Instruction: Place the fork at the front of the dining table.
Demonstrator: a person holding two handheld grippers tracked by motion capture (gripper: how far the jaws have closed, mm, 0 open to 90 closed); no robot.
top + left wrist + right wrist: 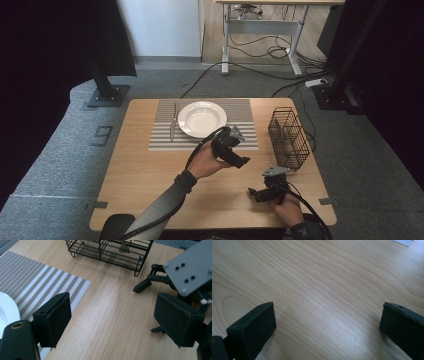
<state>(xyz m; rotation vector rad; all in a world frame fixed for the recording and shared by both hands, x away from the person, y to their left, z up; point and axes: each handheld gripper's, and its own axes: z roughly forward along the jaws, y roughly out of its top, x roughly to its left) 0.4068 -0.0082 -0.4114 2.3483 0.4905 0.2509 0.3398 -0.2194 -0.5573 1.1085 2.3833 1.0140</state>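
Place setting at far centre of tabletop: white plate on striped placemat, fork just left. Wire basket at right edge. Left gripper and right gripper both spread wide, empty, hovering near, presumably ready to reach.

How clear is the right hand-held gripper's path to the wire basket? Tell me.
Probably clear. The right hand-held gripper sits open on bare wood, close to the wire basket, with nothing between them.
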